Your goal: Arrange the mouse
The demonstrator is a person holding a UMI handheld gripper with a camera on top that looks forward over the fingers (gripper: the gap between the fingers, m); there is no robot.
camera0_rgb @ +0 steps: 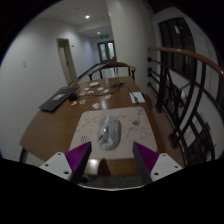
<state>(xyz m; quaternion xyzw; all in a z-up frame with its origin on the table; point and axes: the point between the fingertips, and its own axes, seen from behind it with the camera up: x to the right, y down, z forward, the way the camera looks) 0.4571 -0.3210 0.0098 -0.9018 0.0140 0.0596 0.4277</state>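
Observation:
A grey mouse (108, 131) lies on a light mouse mat (110, 127) on the wooden table (60, 125), just ahead of the fingers. My gripper (112, 160) hovers above the table's near edge. Its two fingers stand wide apart, with purple pads (78, 157) showing on the inner faces. Nothing is between the fingers. The mouse lies beyond the fingertips, about midway between them.
A dark laptop (57, 99) lies at the far left of the table. Papers (138, 97) and small items lie at the far end. A chair (112, 68) stands beyond the table. A railing (185, 80) runs along the right side.

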